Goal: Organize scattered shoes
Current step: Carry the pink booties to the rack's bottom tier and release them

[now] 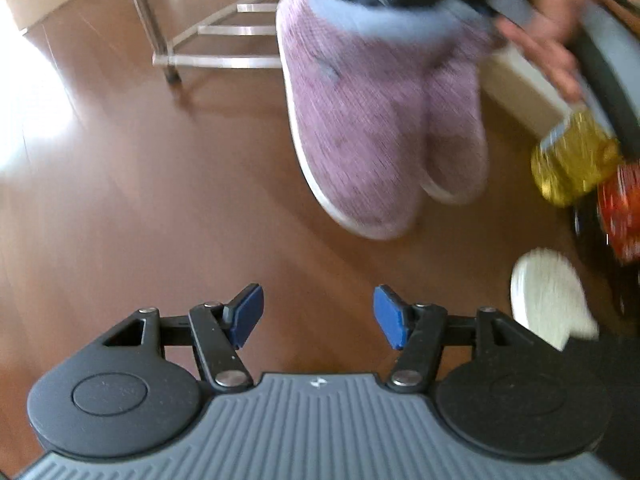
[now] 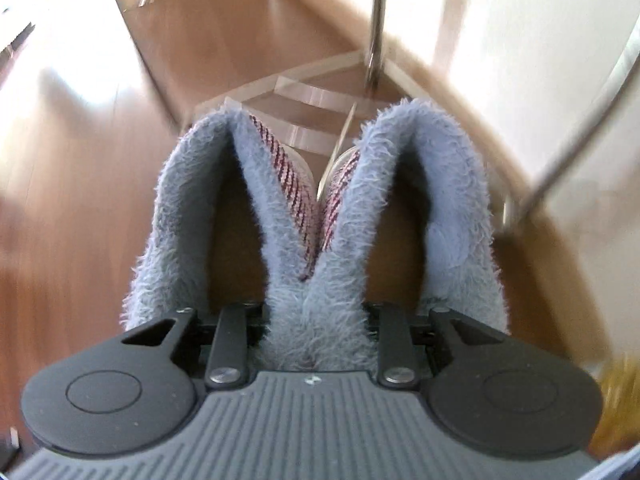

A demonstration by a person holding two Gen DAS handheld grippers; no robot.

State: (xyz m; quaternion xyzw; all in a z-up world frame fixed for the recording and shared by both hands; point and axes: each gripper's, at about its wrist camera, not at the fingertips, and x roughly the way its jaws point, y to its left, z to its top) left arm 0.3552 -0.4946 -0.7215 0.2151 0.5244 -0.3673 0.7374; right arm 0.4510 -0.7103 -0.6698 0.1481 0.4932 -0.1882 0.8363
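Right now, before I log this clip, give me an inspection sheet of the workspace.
Surface: brown wood floor, sunlit patch at left.
Job's things: pair of purple slippers hanging off the floor; white shoe at right, blurred.
Clutter: yellow bottle, red item beside it.
Grippers: left gripper open, empty; right gripper clamped on both slippers' grey fleece collars.
Cables: nothing seen.
Surroundings: metal rack, pale wall.

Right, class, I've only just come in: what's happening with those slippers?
A person is tidying shoes with hand-held tongs. The right tongs are shut on the fluffy inner collars of a pair of purple slippers, which hang toes down above the wooden floor. The left tongs are open and hold nothing. A metal shoe rack stands just beyond, and a white shoe lies to the right.
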